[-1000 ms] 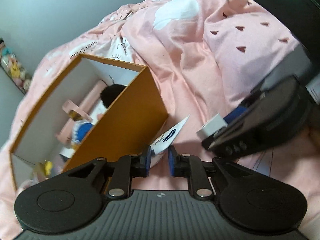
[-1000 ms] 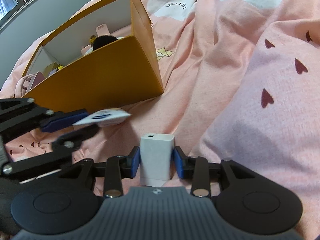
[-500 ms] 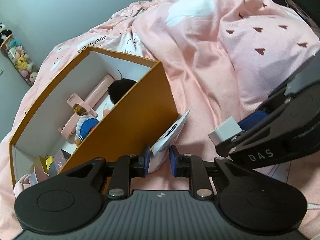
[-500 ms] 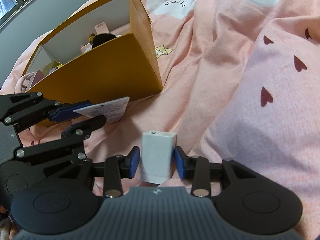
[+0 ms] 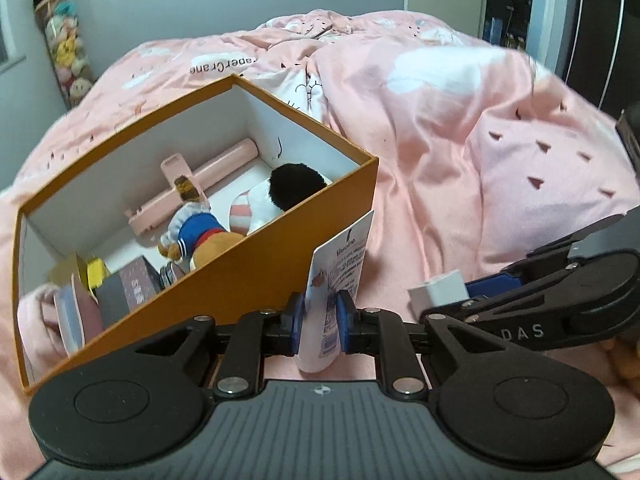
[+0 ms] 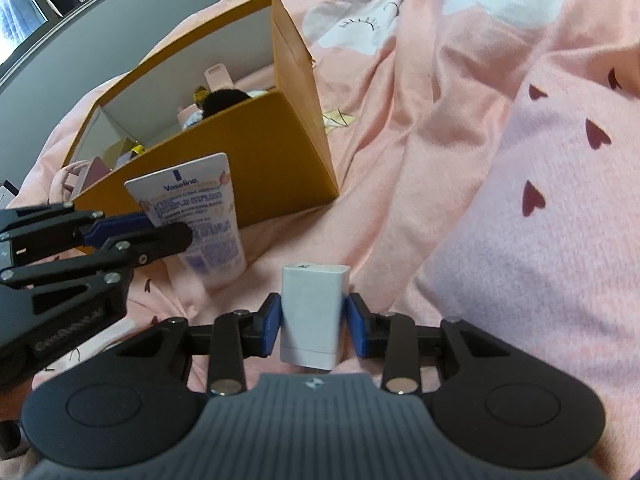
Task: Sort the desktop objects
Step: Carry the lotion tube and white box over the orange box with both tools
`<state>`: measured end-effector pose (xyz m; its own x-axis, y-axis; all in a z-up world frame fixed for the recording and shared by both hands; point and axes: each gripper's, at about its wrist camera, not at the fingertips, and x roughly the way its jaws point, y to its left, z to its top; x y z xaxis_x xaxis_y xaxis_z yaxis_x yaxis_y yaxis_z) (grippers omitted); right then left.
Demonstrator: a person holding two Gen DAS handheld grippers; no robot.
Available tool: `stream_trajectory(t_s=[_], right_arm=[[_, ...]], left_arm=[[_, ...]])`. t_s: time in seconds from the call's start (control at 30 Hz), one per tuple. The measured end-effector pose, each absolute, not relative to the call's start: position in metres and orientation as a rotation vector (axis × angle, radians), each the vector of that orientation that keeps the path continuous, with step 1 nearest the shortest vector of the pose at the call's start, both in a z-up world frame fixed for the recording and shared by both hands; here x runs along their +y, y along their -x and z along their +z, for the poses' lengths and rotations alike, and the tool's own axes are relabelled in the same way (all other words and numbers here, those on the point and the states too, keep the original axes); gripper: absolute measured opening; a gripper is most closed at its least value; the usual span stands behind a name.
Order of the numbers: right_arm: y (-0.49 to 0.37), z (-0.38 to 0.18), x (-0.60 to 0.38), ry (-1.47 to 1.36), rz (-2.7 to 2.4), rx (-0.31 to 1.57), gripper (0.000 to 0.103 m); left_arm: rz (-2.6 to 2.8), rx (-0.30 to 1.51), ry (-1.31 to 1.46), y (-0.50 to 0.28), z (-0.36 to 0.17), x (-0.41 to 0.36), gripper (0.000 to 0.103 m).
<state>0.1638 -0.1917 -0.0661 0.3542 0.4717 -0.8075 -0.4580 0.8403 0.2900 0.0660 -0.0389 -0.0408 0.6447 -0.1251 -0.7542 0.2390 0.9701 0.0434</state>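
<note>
The Vaseline tube (image 6: 192,216) is pinched upright between the blue pads of the left tongs (image 5: 319,322), crimped end up, raised above the pink bedspread (image 5: 440,168) just in front of the near wall of the orange box (image 5: 260,264). The white charger block (image 6: 314,312) is pinched between the pads of the right tongs (image 6: 314,326), held above the bedspread to the right of the tube and apart from it; from the left wrist camera it shows as a small white block (image 5: 438,294) at the tip of the right tongs (image 5: 452,298). The box sits open on the bed, its inside white. Inside lie a pink stick-like gadget (image 5: 192,184) along the far wall, a plush toy in blue and brown (image 5: 196,240), a black fluffy ball (image 5: 296,186) on something white and striped, a small dark carton (image 5: 128,292) and some yellow and pink items in the near left corner. A column of small plush toys (image 5: 60,36) hangs on the grey wall behind the bed
</note>
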Motion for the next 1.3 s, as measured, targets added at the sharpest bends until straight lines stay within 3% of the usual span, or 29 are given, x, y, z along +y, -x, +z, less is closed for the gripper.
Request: stream_trajectory(t_s=[0.37, 0.93, 1.3], right_arm=[[-0.166, -0.026, -0.191, -0.091, 0.68, 0.975, 0.038], [-0.195, 0.057, -0.176, -0.181, 0.903, 0.86, 0.038], [-0.242, 0.07, -0.13, -0.138, 0.939, 0.858, 0.038]], left_arm=[[-0.202, 0.822, 0.026, -0.053, -0.001, -0.01, 0.019], [-0.12, 0.635, 0.125, -0.059, 0.076, 0.043, 0.019], [0.041, 0.64, 0.228, -0.115, 0.063, 0.103, 0.019]])
